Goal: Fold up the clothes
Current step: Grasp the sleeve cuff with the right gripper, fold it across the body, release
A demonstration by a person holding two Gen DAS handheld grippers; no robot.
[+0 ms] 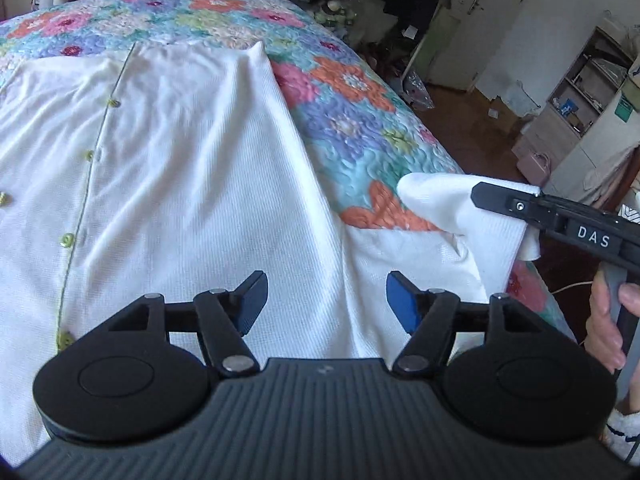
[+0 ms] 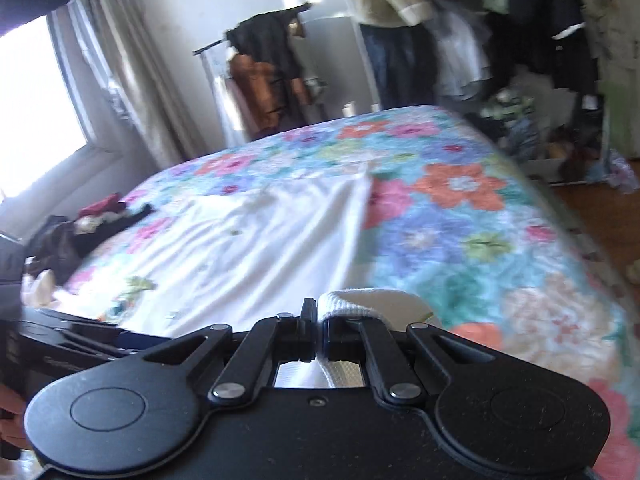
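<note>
A white button-front shirt [image 1: 172,184] lies spread on the floral quilt [image 1: 360,120] of the bed, its placket of green buttons [image 1: 67,239] running away from the person towards the far end; that line is the garment's long axis. The right gripper [image 2: 318,336] has its jaws closed tight on a ribbed white edge of the shirt, a sleeve by the look of it [image 1: 448,208], and holds that cloth lifted clear of the quilt at the shirt's right side. The left gripper [image 1: 326,304] stands with jaws parted and nothing between them, over the near right part of the shirt body, not visibly touching it. The relation that governs the coming move: the shirt body lies to the left of the held sleeve, across the long axis, so the fold, in my judgement, must carry the sleeve leftward over the body towards the placket. The right hand is plainly the nearer, already gripping; the left is free to pin or smooth
</note>
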